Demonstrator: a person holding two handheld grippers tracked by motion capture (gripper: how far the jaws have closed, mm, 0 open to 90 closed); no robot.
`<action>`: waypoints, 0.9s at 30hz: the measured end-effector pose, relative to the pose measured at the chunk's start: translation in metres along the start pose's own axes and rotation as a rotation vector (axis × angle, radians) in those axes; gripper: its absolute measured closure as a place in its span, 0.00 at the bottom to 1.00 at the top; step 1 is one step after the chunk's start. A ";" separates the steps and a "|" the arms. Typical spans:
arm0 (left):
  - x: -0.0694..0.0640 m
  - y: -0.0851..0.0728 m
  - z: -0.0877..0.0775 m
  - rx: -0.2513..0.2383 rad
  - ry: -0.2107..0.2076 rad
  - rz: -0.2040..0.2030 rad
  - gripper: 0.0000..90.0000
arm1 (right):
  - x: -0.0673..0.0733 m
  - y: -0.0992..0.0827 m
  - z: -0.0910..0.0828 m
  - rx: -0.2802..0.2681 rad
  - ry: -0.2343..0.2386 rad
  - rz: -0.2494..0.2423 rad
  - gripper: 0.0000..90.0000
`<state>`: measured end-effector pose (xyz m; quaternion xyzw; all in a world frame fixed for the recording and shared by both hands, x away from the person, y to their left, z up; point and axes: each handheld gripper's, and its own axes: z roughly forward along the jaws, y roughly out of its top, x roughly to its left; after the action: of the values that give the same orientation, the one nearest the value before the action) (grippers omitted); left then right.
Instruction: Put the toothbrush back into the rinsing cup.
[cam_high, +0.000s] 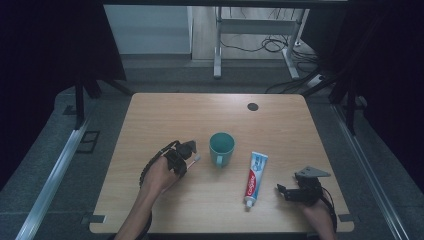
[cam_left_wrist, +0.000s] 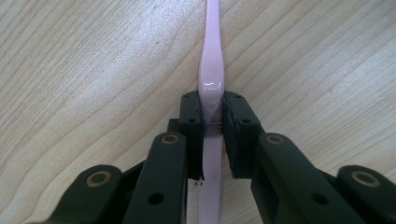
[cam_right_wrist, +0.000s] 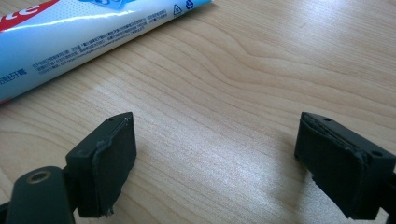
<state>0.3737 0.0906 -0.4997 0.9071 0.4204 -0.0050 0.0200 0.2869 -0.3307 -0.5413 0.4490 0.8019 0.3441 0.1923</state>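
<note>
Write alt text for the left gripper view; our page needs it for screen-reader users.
A pair of black tongs is closed on the handle of a pale pink toothbrush that lies on a light wooden table. The handle runs straight up the middle of the picture, from between the tongs to the top edge.

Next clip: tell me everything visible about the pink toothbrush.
The toothbrush is pale pink, glossy, plastic-looking, with a slim handle that widens at the grip. It lies flat on the wooden table, left of the teal mug. The left hand-held gripper is shut on its handle, pads pressing both sides. In the high view one end pokes out toward the mug without touching it. Bristles are too small to make out.
</note>
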 end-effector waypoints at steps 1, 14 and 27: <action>0.000 0.000 0.000 0.000 -0.001 0.000 0.88 | 0.000 0.000 0.000 0.000 0.000 0.000 0.14; 0.006 -0.006 -0.010 -0.075 -0.043 -0.007 0.88 | 0.000 0.000 0.000 0.000 0.000 0.000 0.14; 0.013 -0.012 -0.026 -0.159 -0.071 -0.013 0.88 | 0.000 0.000 0.000 0.000 0.000 0.000 0.14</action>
<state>0.3723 0.1091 -0.4746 0.8992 0.4244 -0.0039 0.1067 0.2868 -0.3307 -0.5413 0.4491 0.8019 0.3441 0.1922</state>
